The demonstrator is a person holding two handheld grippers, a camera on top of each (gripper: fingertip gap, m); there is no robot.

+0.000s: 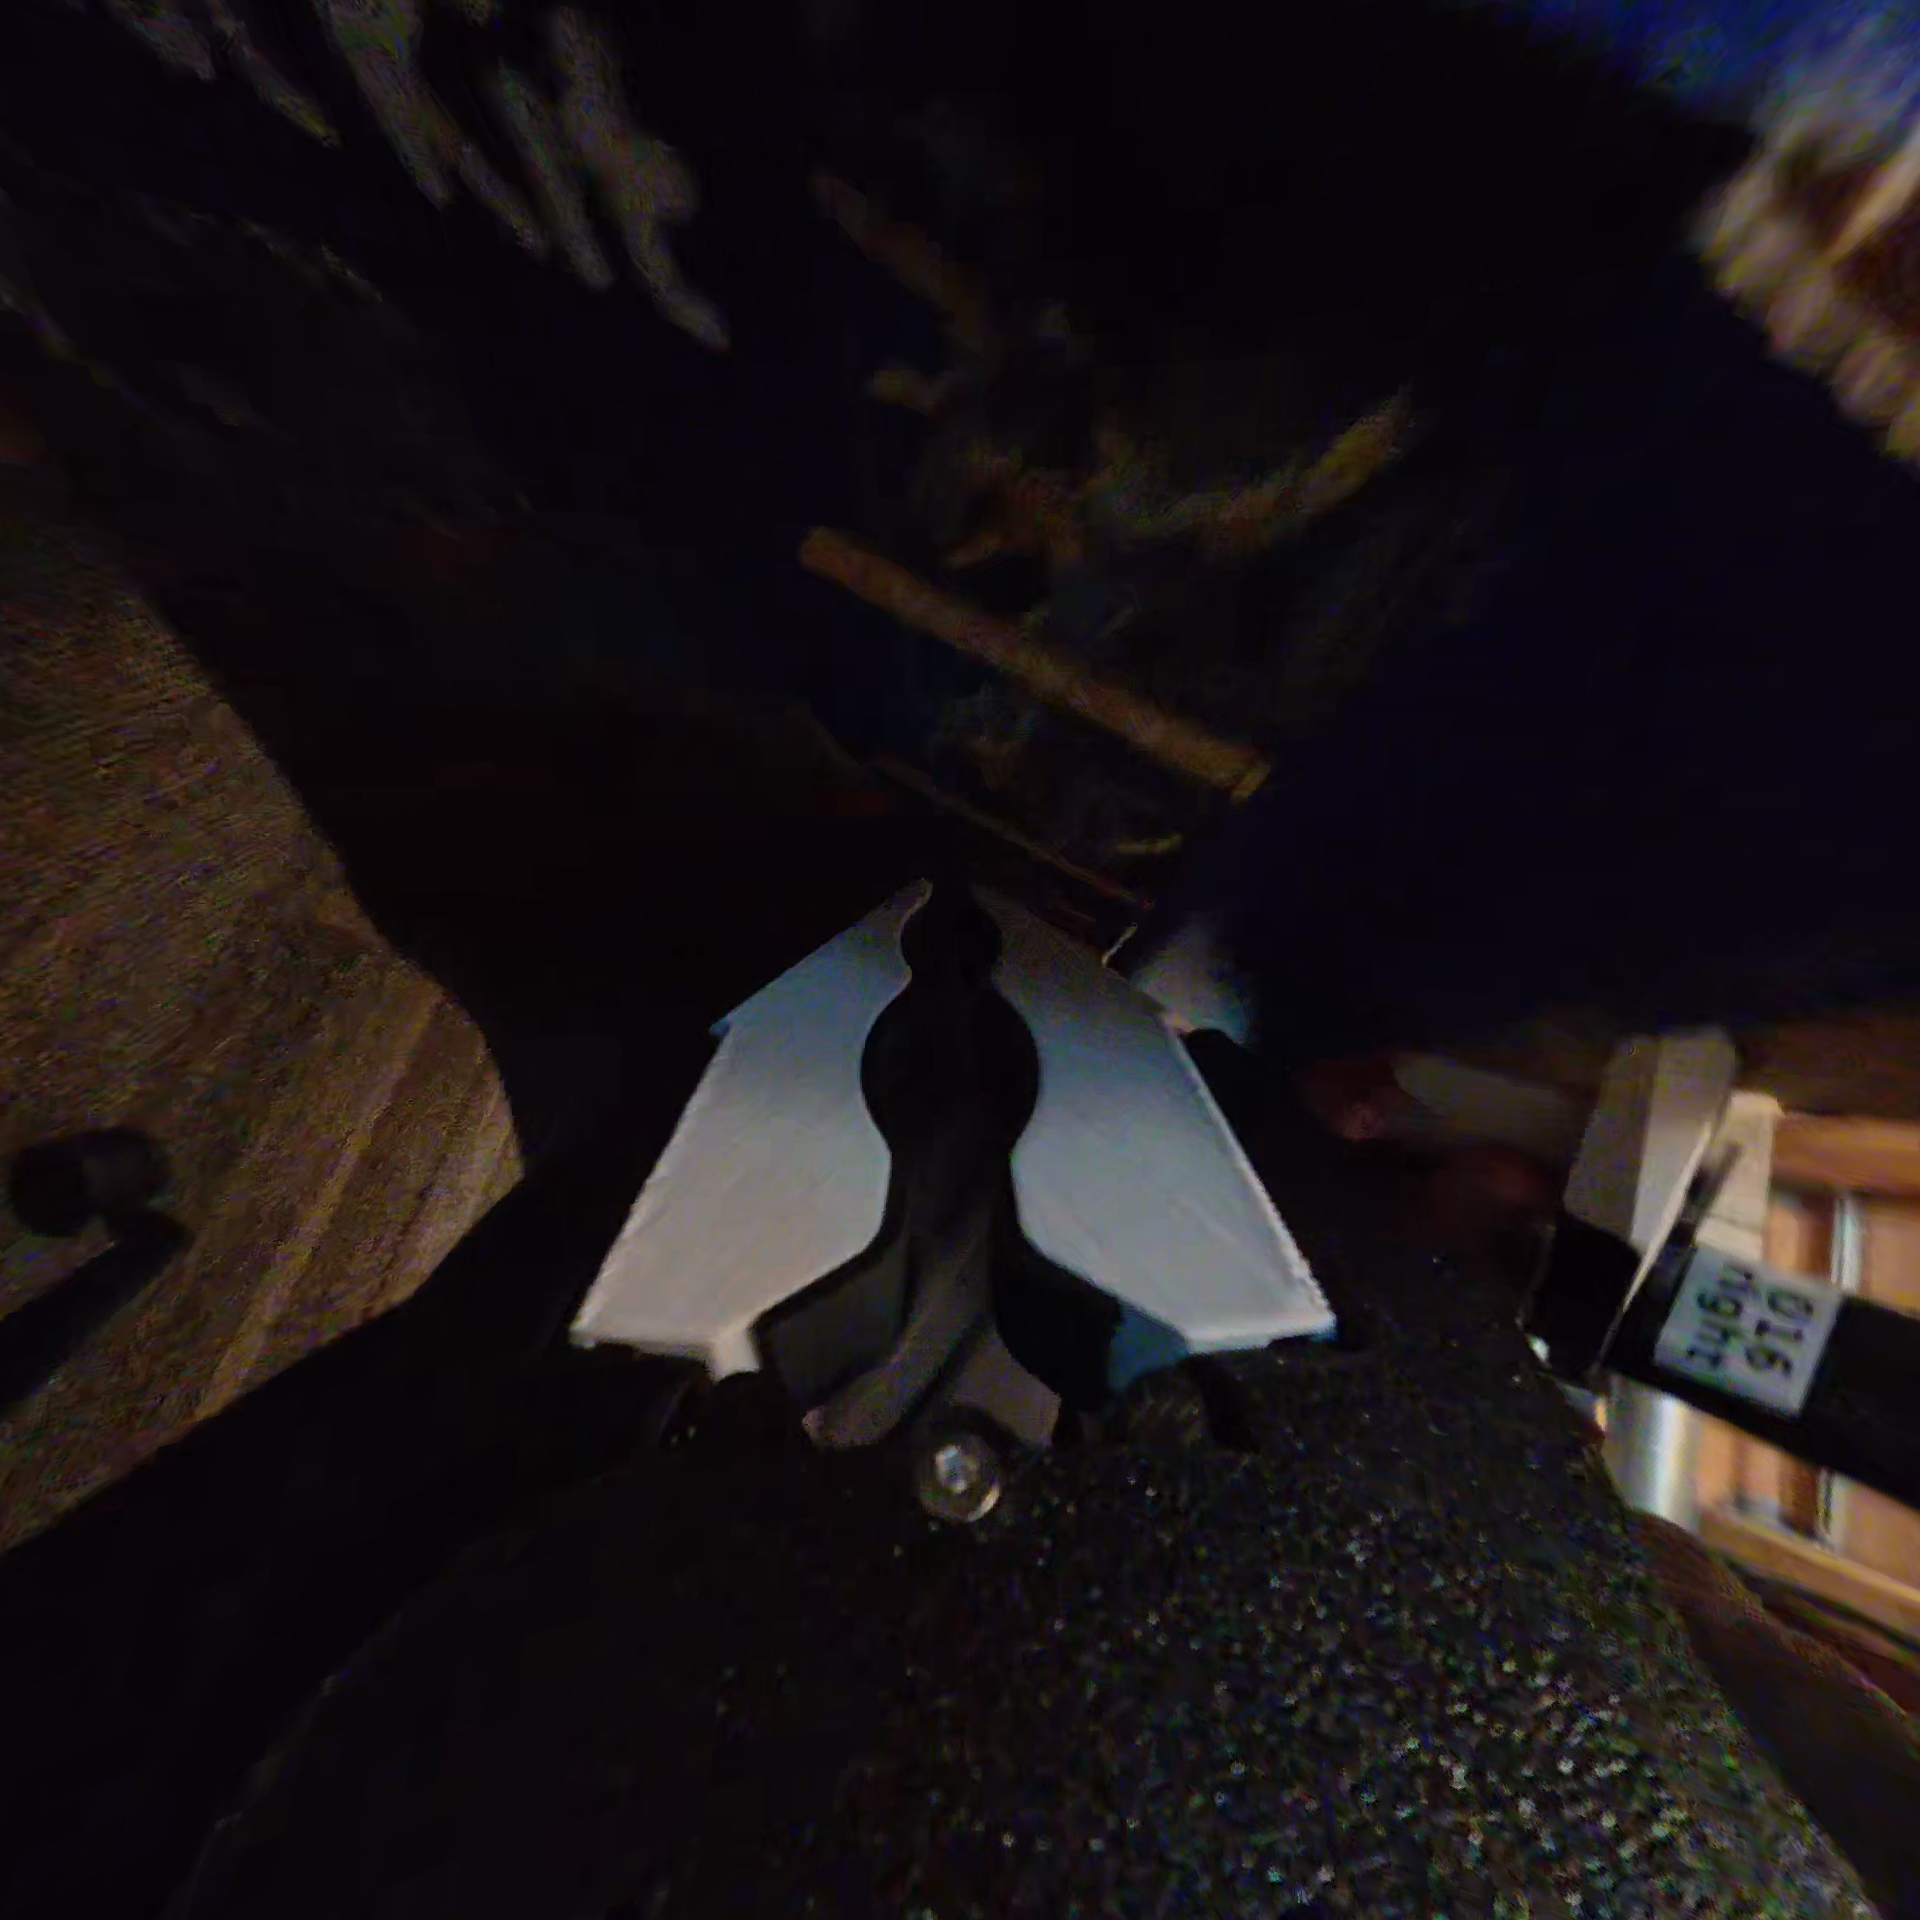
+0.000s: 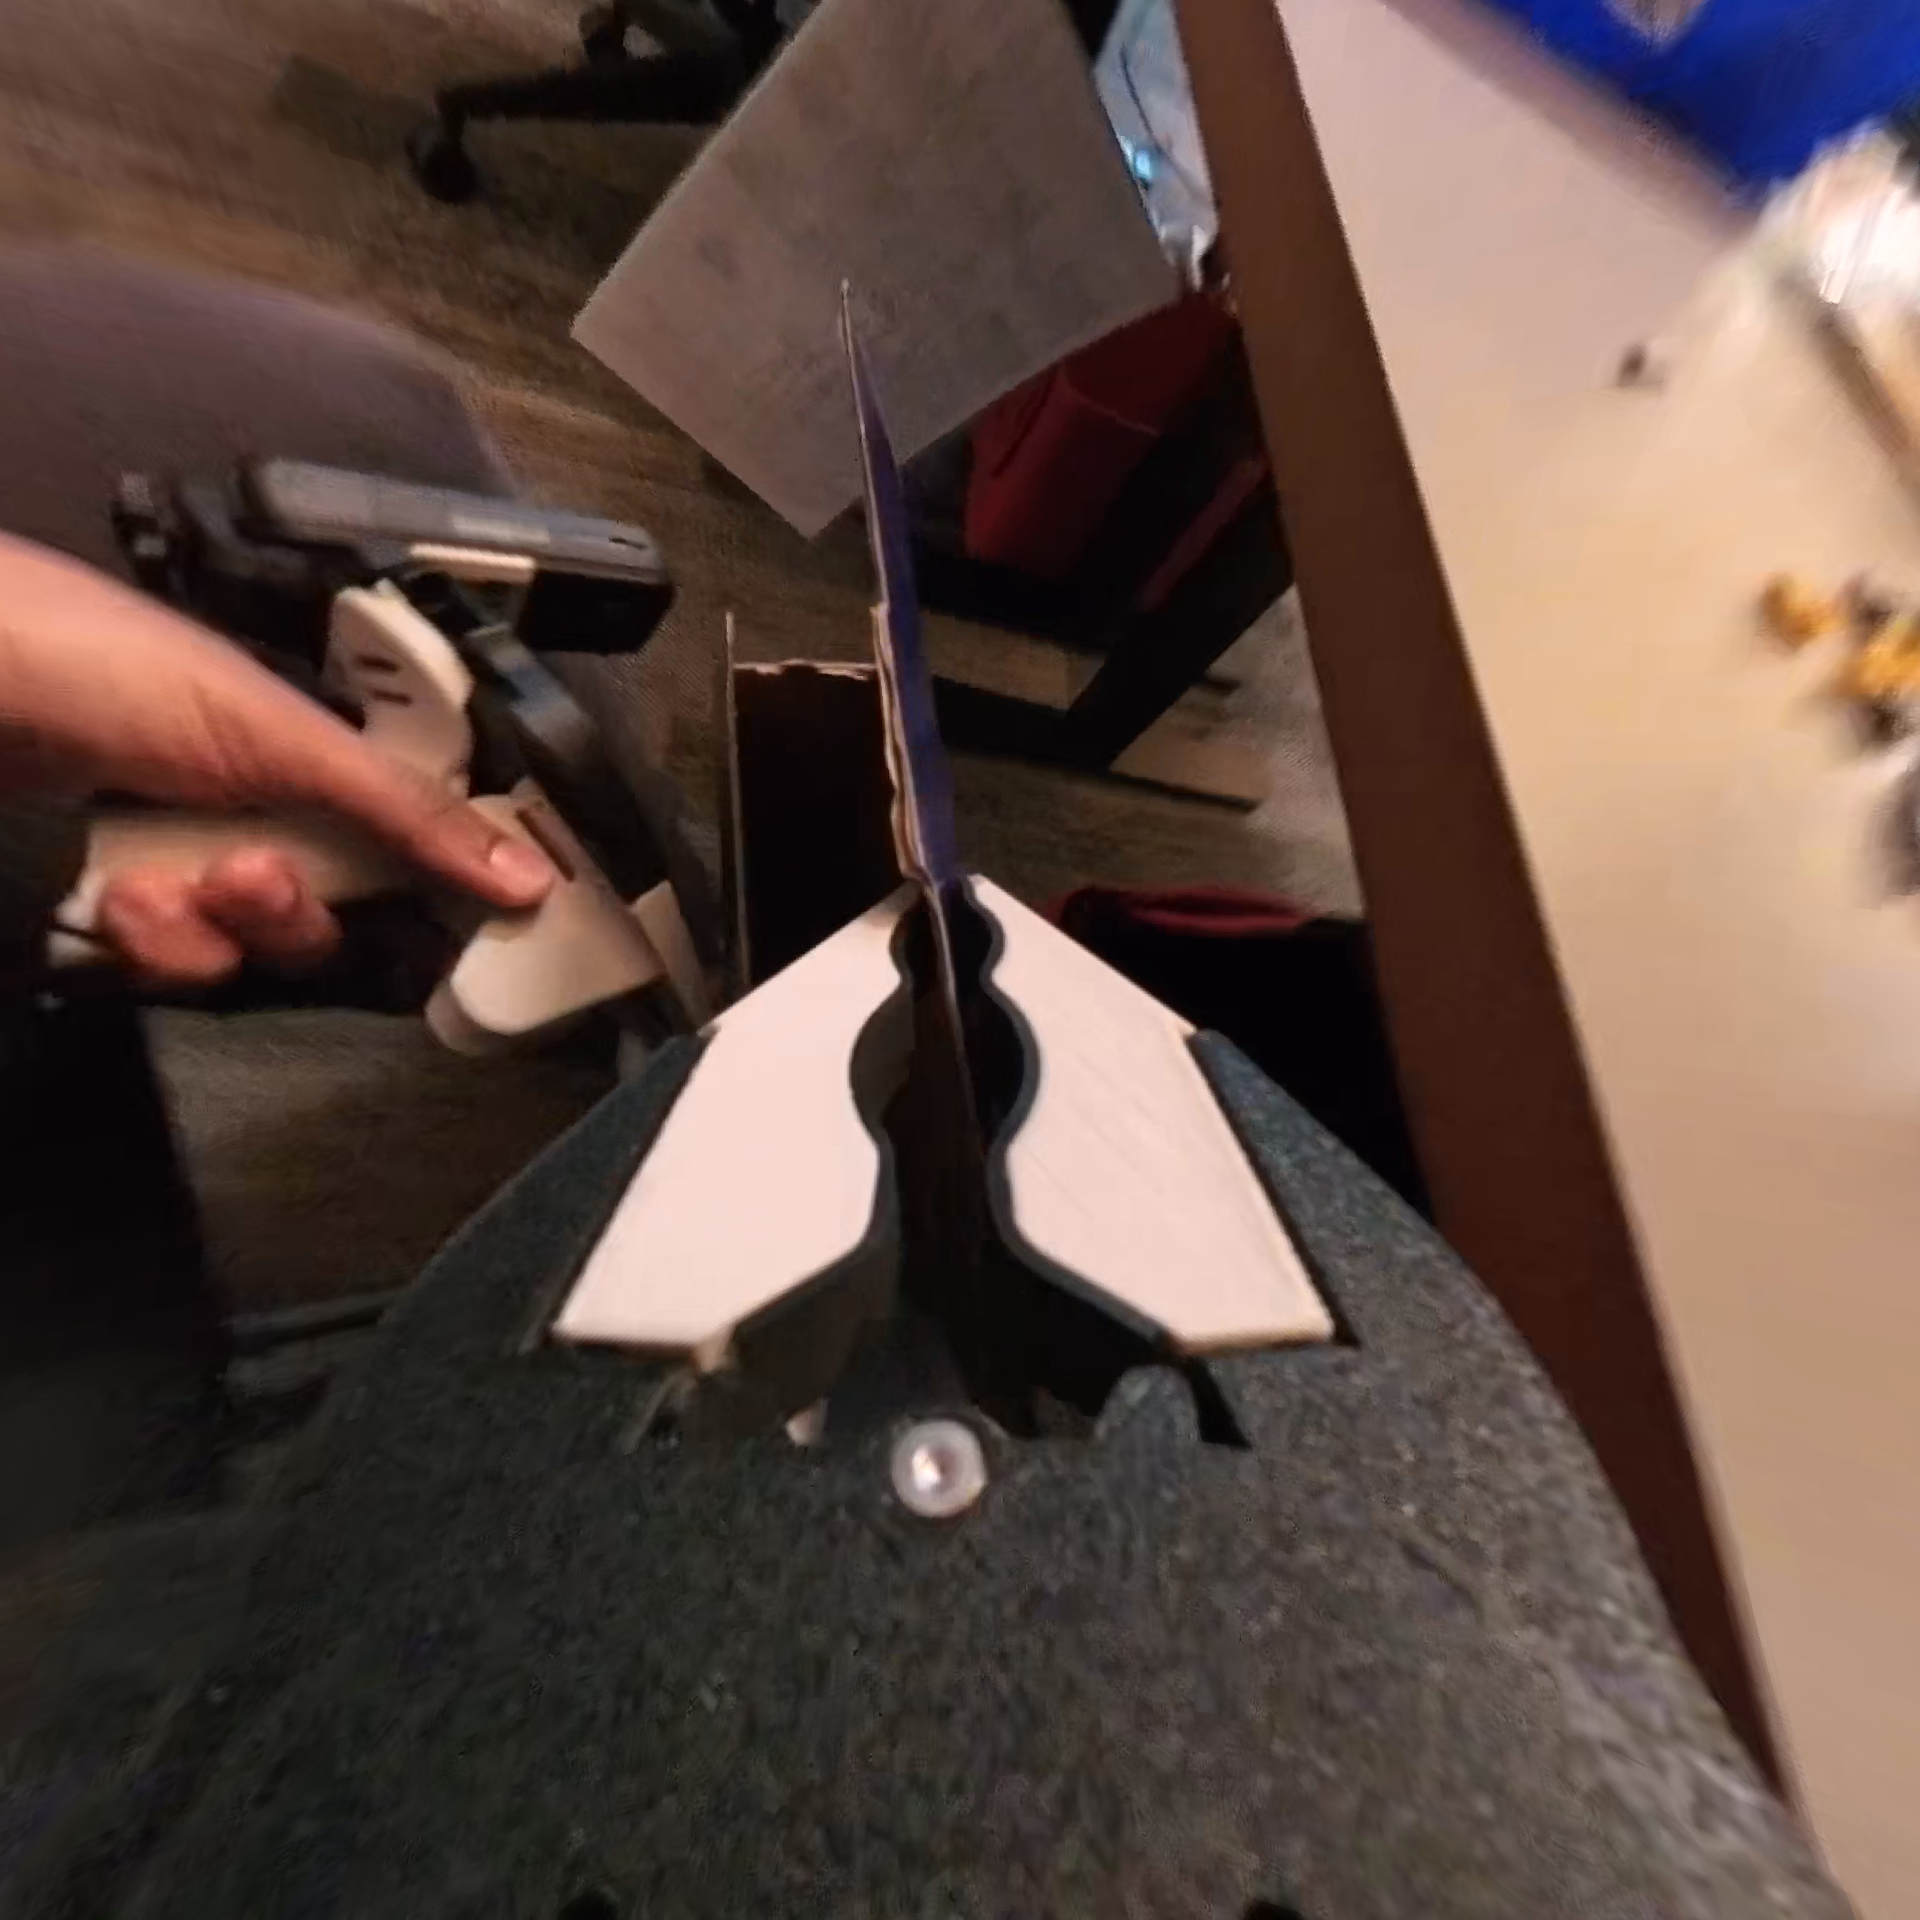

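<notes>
My right gripper point(image 2: 940, 888) is shut on a thin cardboard flap point(image 2: 902, 623) with a blue face, seen edge-on and standing up from the fingertips. The flap belongs to an open box with a dark inside point(image 2: 800, 790). A hand point(image 2: 208, 727) holds the left gripper's white body point(image 2: 520, 935) just left of the box wall point(image 2: 730, 779). In the dark left wrist view, my left gripper point(image 1: 954, 896) has its fingertips together, and I cannot make out anything between them. A tan stick point(image 1: 1039, 670) and blurred yellowish pieces point(image 1: 1143, 468) lie beyond. The right gripper's white finger point(image 1: 1642, 1143) shows at the right.
A brown table edge point(image 2: 1455, 831) runs down the right, with a pale top point(image 2: 1714, 935) and small yellow pieces point(image 2: 1849, 644). A grey card point(image 2: 883, 260) and a red thing point(image 2: 1122, 436) lie behind the box. Carpet point(image 2: 312, 156) covers the floor.
</notes>
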